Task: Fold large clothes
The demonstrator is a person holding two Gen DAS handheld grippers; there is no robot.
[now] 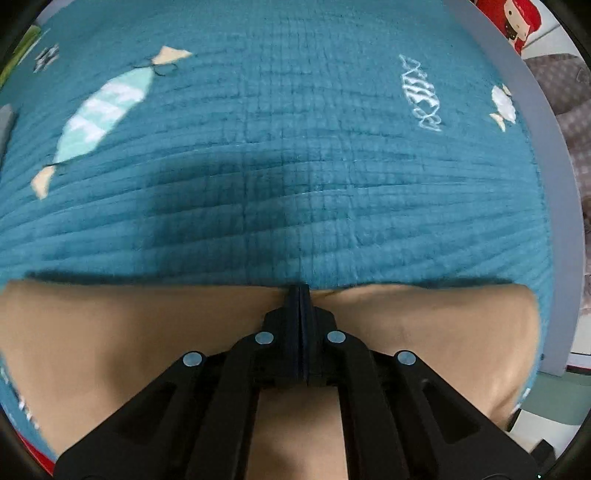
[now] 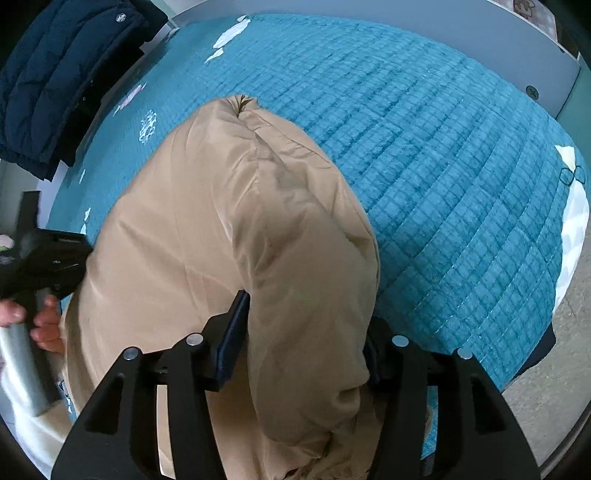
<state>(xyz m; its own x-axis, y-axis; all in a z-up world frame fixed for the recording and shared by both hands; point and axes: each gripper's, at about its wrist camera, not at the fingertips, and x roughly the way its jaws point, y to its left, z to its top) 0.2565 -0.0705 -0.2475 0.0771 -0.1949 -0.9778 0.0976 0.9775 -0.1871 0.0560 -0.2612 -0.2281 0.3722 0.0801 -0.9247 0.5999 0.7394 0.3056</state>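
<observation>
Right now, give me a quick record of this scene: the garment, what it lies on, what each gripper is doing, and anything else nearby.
garment: tan padded coat, bunched on the bed
surface: teal quilted bedspread with fish patterns
left gripper: jaws together at the coat's edge; fabric pinch not clear
right gripper: jaws apart, a thick fold of the coat between them
nearby: navy puffer jacket beyond the bed's far left corner

Home bedroom. Bed [image 2: 424,155] with teal quilted coverlet [image 1: 280,122], fish and candy print. Pale grey bed frame [image 1: 554,192] around its edge. Dark navy puffer jacket [image 2: 62,74] hangs beside the bed; red-haired doll [image 1: 517,22] just past the frame.
</observation>
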